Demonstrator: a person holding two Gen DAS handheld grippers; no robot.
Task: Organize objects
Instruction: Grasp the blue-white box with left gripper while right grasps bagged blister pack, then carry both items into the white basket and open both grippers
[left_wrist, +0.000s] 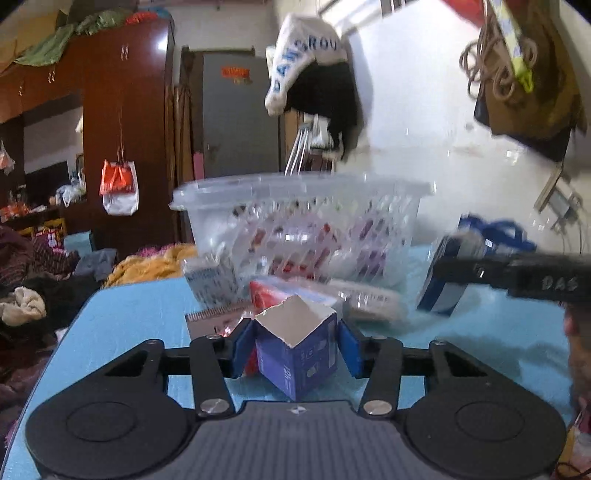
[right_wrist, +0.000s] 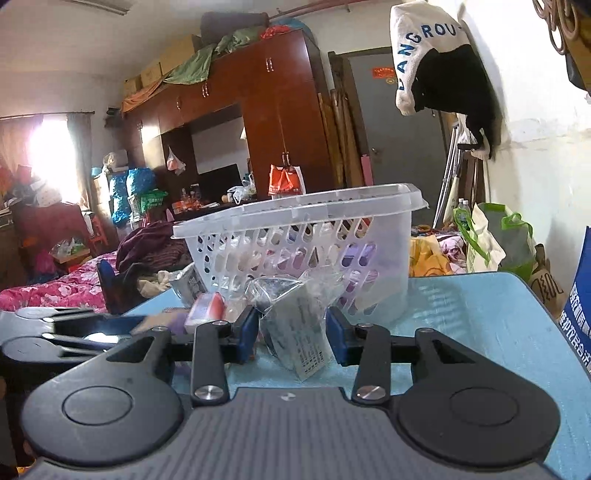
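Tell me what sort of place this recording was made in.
Most likely a lived-in bedroom at home: a tall brown wardrobe with bedding stacked on top, a bed with a pink floral cover, and clothes hung on the wall above the blue table.

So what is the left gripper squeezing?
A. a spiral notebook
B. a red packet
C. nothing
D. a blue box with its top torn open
D: in the left wrist view, the left gripper has its blue pads pressed on both sides of the blue box, whose torn top shows white inside.
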